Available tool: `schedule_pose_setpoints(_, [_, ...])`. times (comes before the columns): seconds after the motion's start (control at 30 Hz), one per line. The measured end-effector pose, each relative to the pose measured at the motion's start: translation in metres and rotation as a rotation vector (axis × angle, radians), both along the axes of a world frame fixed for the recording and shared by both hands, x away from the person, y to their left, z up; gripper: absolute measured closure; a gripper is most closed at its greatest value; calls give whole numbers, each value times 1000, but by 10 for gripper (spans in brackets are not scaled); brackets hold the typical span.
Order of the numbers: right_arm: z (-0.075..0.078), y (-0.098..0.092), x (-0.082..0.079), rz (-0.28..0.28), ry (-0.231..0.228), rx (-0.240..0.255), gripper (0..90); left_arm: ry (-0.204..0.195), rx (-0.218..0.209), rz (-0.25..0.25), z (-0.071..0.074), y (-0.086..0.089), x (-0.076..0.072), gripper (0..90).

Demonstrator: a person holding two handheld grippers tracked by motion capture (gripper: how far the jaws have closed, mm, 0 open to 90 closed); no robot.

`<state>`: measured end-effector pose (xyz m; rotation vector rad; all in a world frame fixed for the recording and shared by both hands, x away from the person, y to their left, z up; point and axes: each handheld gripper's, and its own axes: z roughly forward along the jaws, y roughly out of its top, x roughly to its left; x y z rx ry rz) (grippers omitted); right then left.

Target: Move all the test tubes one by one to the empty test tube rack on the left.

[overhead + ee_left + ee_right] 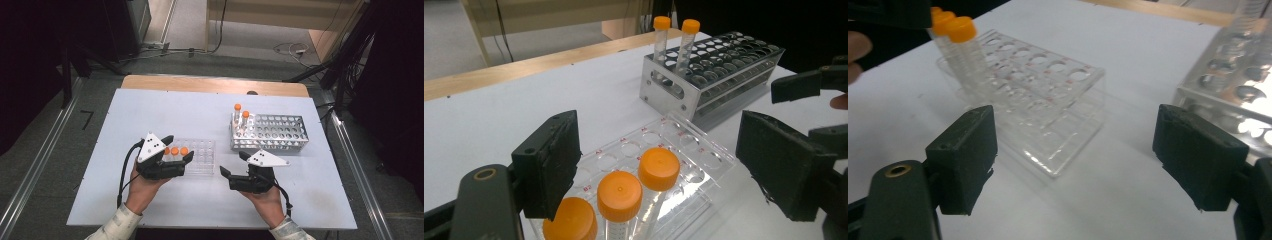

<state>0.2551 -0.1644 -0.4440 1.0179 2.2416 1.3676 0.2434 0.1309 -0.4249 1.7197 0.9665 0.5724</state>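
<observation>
On the white table (150, 115), near edge: work sits at about 7 o'clock from the metal rack (280, 132).
Tubes: three orange-capped tubes (620, 196) stand upright in the clear plastic rack (684, 150), at its left end.
Left gripper (176, 156): jaws spread around the caps, pads clear of them, nothing held.
Right gripper (235, 164): jaws wide, empty, at 3 o'clock of the clear rack.
Handling: likely light, smooth, slippery, thin-walled; pinch just below the ribbed cap.
Metal rack: perforated, shiny, two more tubes (241, 120) at its left end.

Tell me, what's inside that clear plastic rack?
Three orange-capped tubes stand in one row of the clear rack; other holes look empty. The left hand-held gripper hides part of the near corner.
</observation>
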Motion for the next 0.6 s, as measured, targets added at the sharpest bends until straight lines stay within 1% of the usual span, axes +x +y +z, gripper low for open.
schedule_pose_setpoints(0.03, [1, -1, 1, -14, -7, -10, 166, -1, 0, 1, 0, 0, 0, 182])
schedule_pose_setpoints(0.13, [2, -6, 7, -48, -9, -7, 166, -4, 3, 1, 0, 0, 0, 181])
schedule_pose_setpoints(0.2, [2, -9, 12, -77, -2, -7, 167, -3, 4, 1, 0, 0, -1, 167])
schedule_pose_setpoints(0.3, [2, -12, 19, -136, -23, -47, 167, -1, 1, 6, 0, 0, -1, 150])
schedule_pose_setpoints(0.37, [2, -15, 26, -166, -8, -40, 168, 2, -6, 10, 0, 1, -1, 145])
schedule_pose_setpoints(0.47, [3, -16, 35, -205, -13, -38, 170, 9, -7, 12, 0, 2, -2, 127])
schedule_pose_setpoints(0.53, [3, -16, 42, -229, -9, -34, 175, 8, -6, 15, -1, 3, -4, 122])
schedule_pose_setpoints(0.6, [2, -15, 48, -251, -6, -45, 180, 6, -4, 20, -1, 4, -4, 122])
